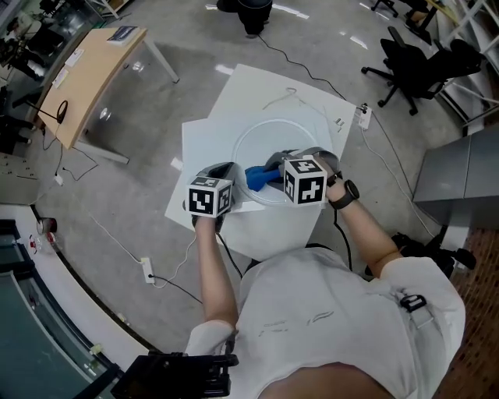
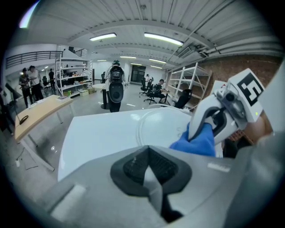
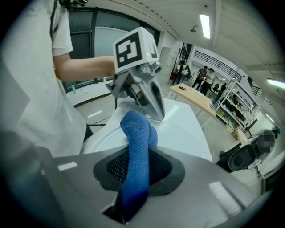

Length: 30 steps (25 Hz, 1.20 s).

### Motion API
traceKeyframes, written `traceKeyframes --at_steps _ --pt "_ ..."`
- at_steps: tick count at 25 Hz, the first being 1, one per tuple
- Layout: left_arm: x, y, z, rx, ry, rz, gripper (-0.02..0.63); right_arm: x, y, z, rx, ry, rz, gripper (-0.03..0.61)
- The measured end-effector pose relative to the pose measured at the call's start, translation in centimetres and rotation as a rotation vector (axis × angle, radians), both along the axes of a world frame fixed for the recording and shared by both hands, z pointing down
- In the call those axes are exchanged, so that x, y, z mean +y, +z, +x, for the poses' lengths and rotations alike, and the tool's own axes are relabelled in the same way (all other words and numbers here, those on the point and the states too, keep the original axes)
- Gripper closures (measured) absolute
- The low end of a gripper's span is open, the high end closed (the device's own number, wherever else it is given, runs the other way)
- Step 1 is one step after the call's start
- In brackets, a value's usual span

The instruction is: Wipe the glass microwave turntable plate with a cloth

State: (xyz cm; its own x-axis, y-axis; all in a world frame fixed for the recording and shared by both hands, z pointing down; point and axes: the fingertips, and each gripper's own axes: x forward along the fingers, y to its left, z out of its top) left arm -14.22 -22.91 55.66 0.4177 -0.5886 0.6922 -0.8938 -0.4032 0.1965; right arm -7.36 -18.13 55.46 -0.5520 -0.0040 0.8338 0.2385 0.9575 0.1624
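Observation:
The round glass turntable plate (image 1: 281, 140) lies flat on a white table (image 1: 207, 144). My right gripper (image 1: 274, 167) is shut on a blue cloth (image 1: 259, 178), which sticks out of the jaws over the plate's near edge. In the right gripper view the cloth (image 3: 138, 133) runs up between the pads of the right gripper (image 3: 138, 153), with the plate (image 3: 182, 133) beyond it. My left gripper (image 1: 226, 173) sits at the plate's left rim, shut with nothing visible between its pads (image 2: 133, 167). From the left gripper view, the plate (image 2: 160, 120) and cloth (image 2: 198, 141) lie just ahead.
A wooden desk (image 1: 90, 70) stands at the far left, office chairs (image 1: 421, 62) at the far right and a grey cabinet (image 1: 460, 175) to the right. A power strip (image 1: 148, 270) and cables lie on the floor near the table. A black stand (image 1: 253, 15) is behind it.

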Motion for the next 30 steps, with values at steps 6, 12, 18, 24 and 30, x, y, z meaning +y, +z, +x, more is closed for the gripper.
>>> traceKeyframes --at_steps 6,12,18,24,30 --pt "0.1 0.0 0.1 -0.004 0.002 0.003 0.614 -7.1 0.1 -1.7 -0.062 0.193 0.105 0.499" --pt "0.1 0.1 0.2 -0.009 0.004 0.006 0.614 -12.2 -0.1 4.5 -0.043 0.383 0.201 0.503" --pt "0.2 0.1 0.2 -0.010 0.008 0.008 0.614 -9.6 -0.4 10.6 0.030 0.355 0.158 0.500" --pt "0.1 0.0 0.3 -0.015 0.002 0.014 0.614 -2.3 -0.4 11.4 0.112 0.187 0.032 0.500" --pt "0.0 -0.2 0.0 -0.021 -0.012 0.019 0.614 3.0 -0.4 5.8 0.063 0.036 -0.041 0.500"
